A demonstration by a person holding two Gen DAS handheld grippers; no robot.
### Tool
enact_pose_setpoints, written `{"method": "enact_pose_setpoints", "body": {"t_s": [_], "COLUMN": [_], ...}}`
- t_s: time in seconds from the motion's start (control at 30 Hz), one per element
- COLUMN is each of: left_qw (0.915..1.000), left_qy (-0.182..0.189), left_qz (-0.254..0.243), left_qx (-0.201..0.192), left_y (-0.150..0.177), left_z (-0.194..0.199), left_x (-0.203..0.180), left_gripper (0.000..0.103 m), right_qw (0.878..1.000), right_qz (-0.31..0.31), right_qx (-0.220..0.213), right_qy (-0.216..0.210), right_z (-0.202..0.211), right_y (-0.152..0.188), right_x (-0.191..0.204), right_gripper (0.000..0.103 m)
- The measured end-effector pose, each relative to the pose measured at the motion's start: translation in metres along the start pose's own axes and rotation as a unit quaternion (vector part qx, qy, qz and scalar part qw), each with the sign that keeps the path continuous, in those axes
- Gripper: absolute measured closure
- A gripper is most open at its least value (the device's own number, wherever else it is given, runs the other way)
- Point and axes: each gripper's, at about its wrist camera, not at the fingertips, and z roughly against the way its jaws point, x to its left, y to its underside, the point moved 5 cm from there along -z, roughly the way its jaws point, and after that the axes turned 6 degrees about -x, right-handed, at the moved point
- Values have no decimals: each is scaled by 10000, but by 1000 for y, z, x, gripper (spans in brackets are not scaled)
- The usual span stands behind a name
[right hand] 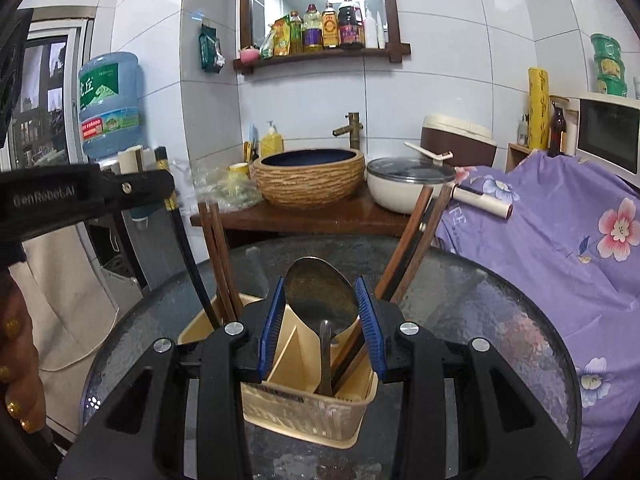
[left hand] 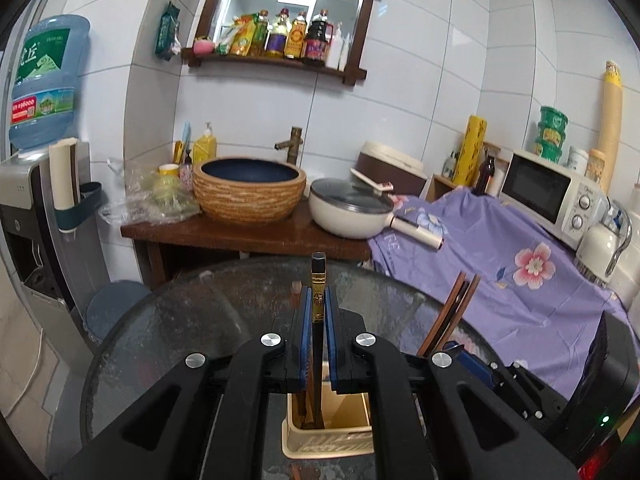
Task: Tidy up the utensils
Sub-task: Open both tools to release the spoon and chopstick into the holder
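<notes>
Left wrist view: left gripper (left hand: pixel 318 300), blue pads clamped on black gold-banded chopstick (left hand: pixel 318 280), upright, lower end inside beige plastic utensil caddy (left hand: pixel 320 442) on round dark glass table (left hand: pixel 192 320). Right wrist view: right gripper (right hand: pixel 320 300) w/ jaws pinching bowl of tarnished metal spoon (right hand: pixel 320 292), handle down in caddy's middle compartment; brown wooden chopsticks (right hand: pixel 218 256) lean in left compartment.

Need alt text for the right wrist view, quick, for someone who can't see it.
The right gripper clamps a metal spoon by its bowl, handle down in a beige utensil holder on a glass table. Brown chopsticks lean in the holder.
</notes>
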Motion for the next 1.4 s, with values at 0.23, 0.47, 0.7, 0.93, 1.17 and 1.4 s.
{"method": "enact_pose_setpoints", "body": {"t_s": [0.23, 0.47, 0.7, 0.93, 1.17, 1.4], "left_qw": [9992, 9984, 9983, 9994, 9947, 9771], "left_qy": [10, 15, 109, 63, 23, -5], "left_qz": [-86, -183, -342, -287, -397, -396], "left_qx": [386, 543, 450, 174, 950, 2088], "left_y": [32, 45, 45, 55, 118, 190], "left_z": [-17, -22, -11, 26, 24, -14], "left_x": [2, 3, -3, 11, 26, 41], "left_gripper": [97, 98, 93, 52, 46, 60], "right_qw": [9996, 9992, 9993, 9997, 9974, 9916], "right_qz": [101, 250, 295, 217, -30, -215], "right_qx": [256, 287, 125, 124, 713, 1277], "right_qy": [54, 146, 182, 48, -92, -33], "right_z": [-6, -7, 6, 40, 61, 71], "right_y": [27, 34, 34, 48, 97, 149], "right_x": [1, 0, 1, 1, -2, -4], "right_gripper": [66, 66, 44, 44, 44, 44]}}
